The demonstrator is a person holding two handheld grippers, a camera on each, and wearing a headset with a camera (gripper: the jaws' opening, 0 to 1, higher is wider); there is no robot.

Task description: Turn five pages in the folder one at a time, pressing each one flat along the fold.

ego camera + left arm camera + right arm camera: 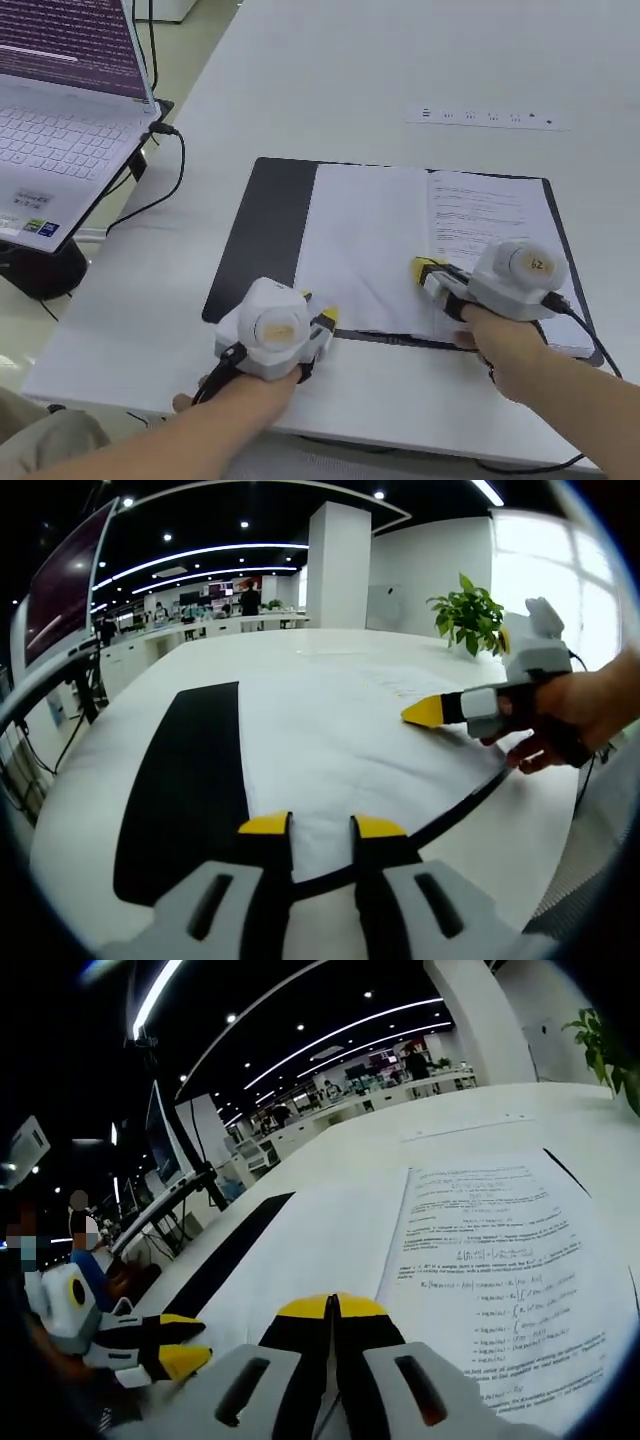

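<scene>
The open folder lies on the white table, its black left cover (262, 235) bare. A blank white page (365, 240) lies flat on its left half and a printed page (490, 215) on the right. My right gripper (422, 270) is shut with nothing in it, its yellow tips down on the paper by the fold (395, 1250), near the folder's front edge. In its own view the right gripper (331, 1307) has both tips together. My left gripper (322, 322) rests at the blank page's front edge, jaws a little apart with nothing between them (322, 826).
An open laptop (60, 110) stands at the left on a stand, with a black cable (165, 190) looping toward the folder. A power strip (487, 117) lies on the table (330, 70) behind the folder. A potted plant (470, 615) stands far off.
</scene>
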